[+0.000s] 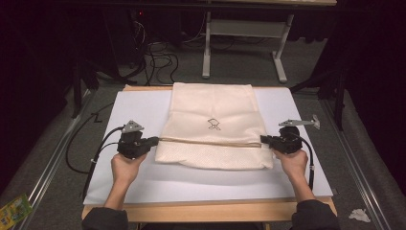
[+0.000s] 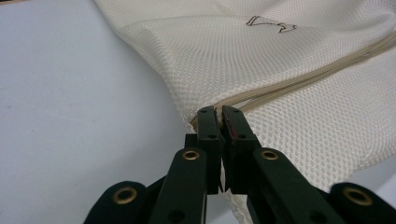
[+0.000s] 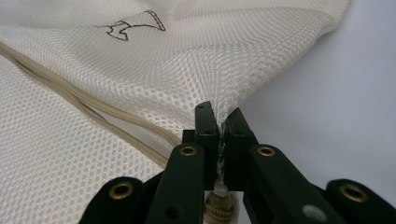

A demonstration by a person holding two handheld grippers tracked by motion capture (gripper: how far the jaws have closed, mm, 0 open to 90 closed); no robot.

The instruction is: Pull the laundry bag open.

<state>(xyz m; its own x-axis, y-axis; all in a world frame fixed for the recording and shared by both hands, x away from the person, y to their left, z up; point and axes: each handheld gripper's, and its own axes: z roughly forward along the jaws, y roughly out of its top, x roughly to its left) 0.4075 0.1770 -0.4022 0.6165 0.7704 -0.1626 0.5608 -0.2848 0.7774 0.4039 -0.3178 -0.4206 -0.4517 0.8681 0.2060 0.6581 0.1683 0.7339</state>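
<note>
The left gripper (image 1: 154, 141) was squeezed almost shut on the left edge of the mesh bag (image 1: 213, 125). In the left gripper view its jaws pinched the bag's edge right where the tan zipper (image 2: 299, 79) ended, with only a thin crack between them. The right gripper (image 1: 264, 140) was squeezed shut on the bag's right edge, at the other end of the zipper. In the right gripper view a little bunch of the white netting was caught between its jaws.

The person's left hand (image 1: 125, 165) held its gripper just left of the bag, and the right hand (image 1: 292, 160) held its gripper just right of the bag. Both forearms came up from the near side of the bag, in dark sleeves.

The cream bag lay flat in the middle of the white board (image 1: 139, 179), with the zipper running straight across it from one gripper to the other. A small dark stitched mark (image 1: 213, 124) sat near the bag's middle, just beyond the zipper. It was a little outline drawing, and no words could be read on it.
</note>
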